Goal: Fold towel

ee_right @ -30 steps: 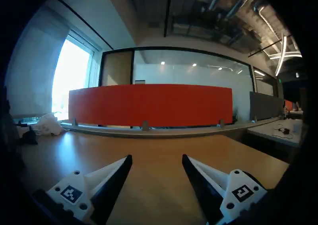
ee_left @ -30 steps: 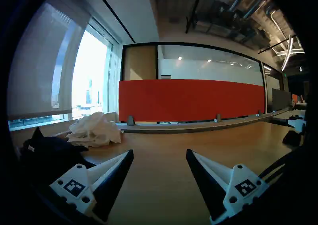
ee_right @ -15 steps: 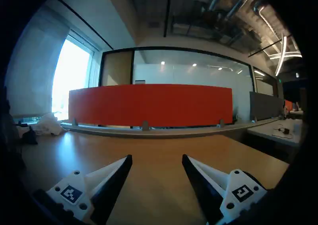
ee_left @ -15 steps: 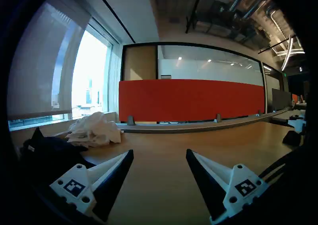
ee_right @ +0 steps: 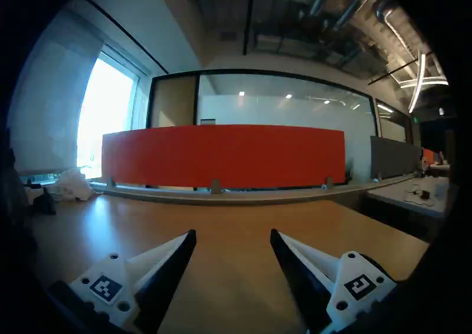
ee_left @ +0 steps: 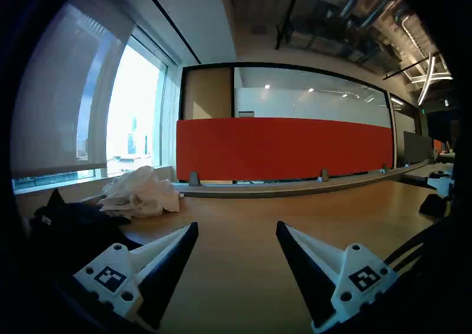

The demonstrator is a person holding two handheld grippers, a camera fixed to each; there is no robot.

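Lying crumpled, white, on the desk (ee_left: 248,213), the towel (ee_left: 140,192); left hand-held gripper (ee_left: 236,223) and right hand-held gripper (ee_right: 232,231) splayed, empty

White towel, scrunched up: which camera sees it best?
The left gripper view: the white towel lies large and near, crumpled on the table by the window. The right gripper view shows the white towel as a tiny lump far off at the left.
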